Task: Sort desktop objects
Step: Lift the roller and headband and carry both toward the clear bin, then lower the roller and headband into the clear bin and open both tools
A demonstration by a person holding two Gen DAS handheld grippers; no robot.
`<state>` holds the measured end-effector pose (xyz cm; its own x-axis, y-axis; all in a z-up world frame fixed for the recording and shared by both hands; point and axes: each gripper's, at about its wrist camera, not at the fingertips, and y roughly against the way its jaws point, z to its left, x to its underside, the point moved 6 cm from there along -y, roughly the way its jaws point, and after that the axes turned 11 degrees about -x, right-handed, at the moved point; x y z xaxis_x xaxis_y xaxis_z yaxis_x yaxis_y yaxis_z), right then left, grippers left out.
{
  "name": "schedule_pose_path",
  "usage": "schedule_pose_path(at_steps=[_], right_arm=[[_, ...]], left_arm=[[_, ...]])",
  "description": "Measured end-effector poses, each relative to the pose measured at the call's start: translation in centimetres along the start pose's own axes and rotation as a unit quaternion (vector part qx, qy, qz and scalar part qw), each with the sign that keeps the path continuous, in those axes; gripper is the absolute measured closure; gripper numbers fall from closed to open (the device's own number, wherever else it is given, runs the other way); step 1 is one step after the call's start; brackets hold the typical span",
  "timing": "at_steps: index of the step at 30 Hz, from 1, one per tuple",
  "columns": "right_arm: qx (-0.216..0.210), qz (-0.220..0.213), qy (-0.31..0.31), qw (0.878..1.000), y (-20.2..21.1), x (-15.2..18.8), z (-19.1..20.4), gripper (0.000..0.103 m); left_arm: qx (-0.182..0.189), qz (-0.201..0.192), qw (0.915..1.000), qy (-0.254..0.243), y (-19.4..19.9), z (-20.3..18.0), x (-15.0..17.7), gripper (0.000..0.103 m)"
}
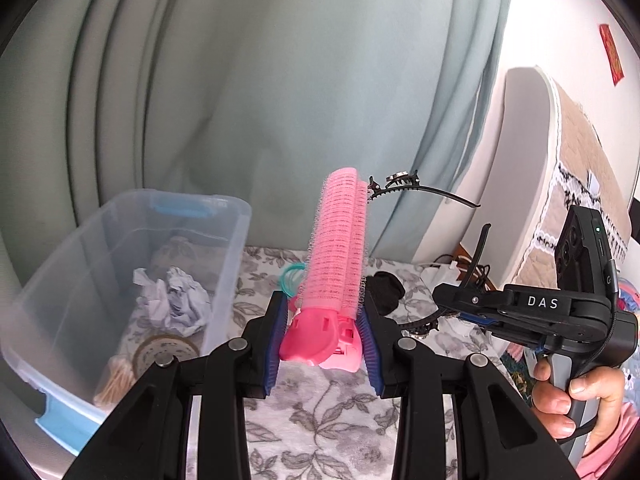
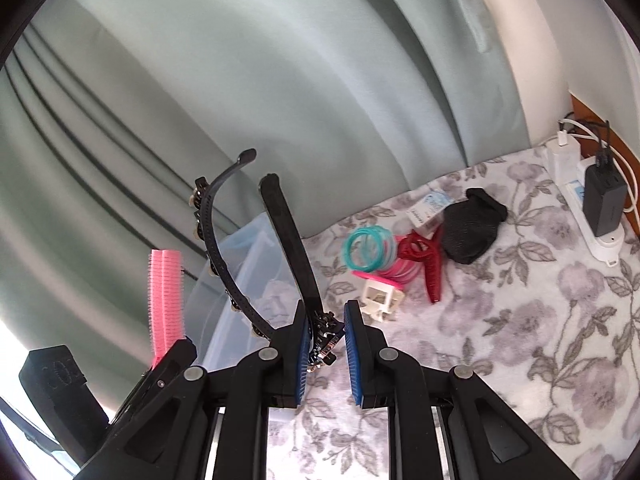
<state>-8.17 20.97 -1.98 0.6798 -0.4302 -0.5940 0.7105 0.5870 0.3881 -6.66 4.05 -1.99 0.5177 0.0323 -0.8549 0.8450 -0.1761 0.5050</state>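
My left gripper (image 1: 324, 344) is shut on the base of a pink hair roller clip (image 1: 336, 248), which stands up from the blue pads above the floral tablecloth (image 1: 320, 420). To its left is a clear plastic bin (image 1: 230, 264) holding crumpled paper (image 1: 172, 300). My right gripper (image 2: 326, 344) is shut on a black studded headband (image 2: 288, 240), held up in the air with both ends pointing away. In the left wrist view the right gripper (image 1: 444, 304) is at the right with the headband (image 1: 404, 184) arching behind the roller. The roller (image 2: 166, 300) shows at the left of the right wrist view.
On the cloth lie teal and pink rings (image 2: 364, 248), a red claw clip (image 2: 424, 260), a white clip (image 2: 380, 296) and a black cloth pouch (image 2: 472, 228). A power strip with a charger (image 2: 604, 200) sits at the far right. A green curtain (image 1: 240, 100) hangs behind. A hand (image 1: 572, 396) grips the right handle.
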Motion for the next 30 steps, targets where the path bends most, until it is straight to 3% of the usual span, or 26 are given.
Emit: schedule_pose_path(at_steps=[14, 30], right_arm=[[-0.027, 0.033, 0.046, 0.998, -3.8, 1.2, 5.7, 0.085], [-0.031, 0.067, 0.087, 0.993, -9.0, 2.6, 10.4, 0.085]], left_arm=[[-0.045, -0.023, 0.9971, 0.057, 2.9, 7.1, -0.3, 0.067], [-0.071, -0.021, 0.9919, 0.103, 3.8, 13.4, 0.9, 0.067]])
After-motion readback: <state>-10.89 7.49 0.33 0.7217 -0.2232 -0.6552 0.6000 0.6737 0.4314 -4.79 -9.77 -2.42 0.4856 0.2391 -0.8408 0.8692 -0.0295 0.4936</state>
